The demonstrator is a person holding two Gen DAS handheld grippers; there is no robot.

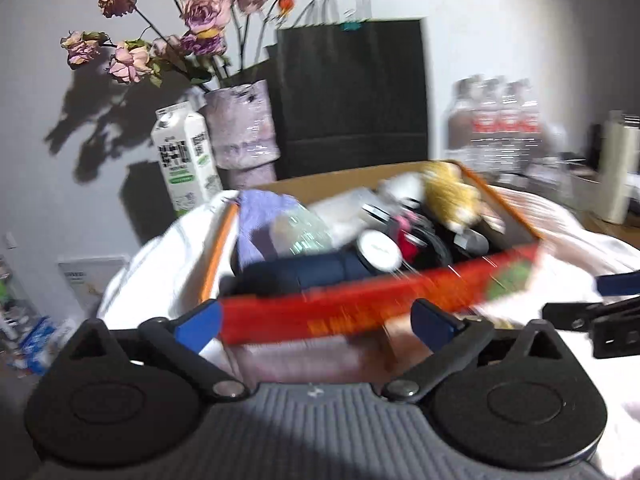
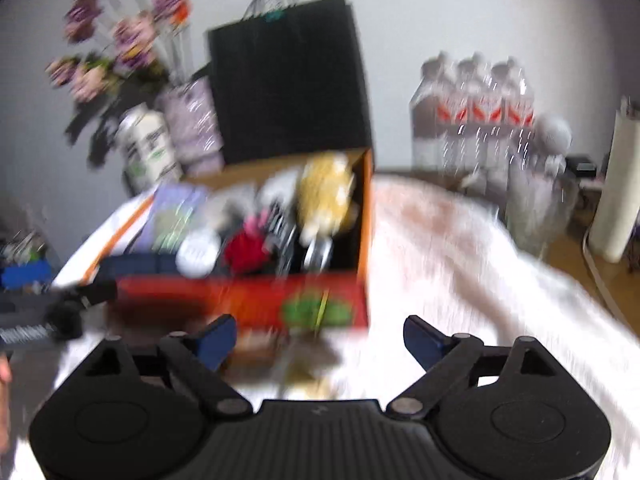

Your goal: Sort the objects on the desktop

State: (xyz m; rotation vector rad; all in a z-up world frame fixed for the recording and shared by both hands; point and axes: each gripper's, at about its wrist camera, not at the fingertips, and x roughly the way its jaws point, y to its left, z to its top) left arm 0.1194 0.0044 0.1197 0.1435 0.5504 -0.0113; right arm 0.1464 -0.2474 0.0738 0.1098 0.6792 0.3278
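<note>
The box with the red front sits on a white cloth spread over the table, its open top packed with loose things, so it reads as the place the desk's small objects get gathered into. Inside, blur allows only rough naming: a dark blue roll along the near edge, a round white lid beside it, something red in the middle, a fluffy yellow toy at the far right corner and a purple cloth at the far left.

The left gripper hangs just in front of the box's near wall with its fingers spread wide and nothing between them. The right gripper faces the box's near right corner, likewise spread and empty. Both probably stand ready to reach in or to take the box by its sides; which one I cannot tell.

Behind the box, against the wall, stand a milk carton, a vase of dried roses, a black paper bag and, far right, a pack of water bottles, kept well clear of the sorting.
</note>
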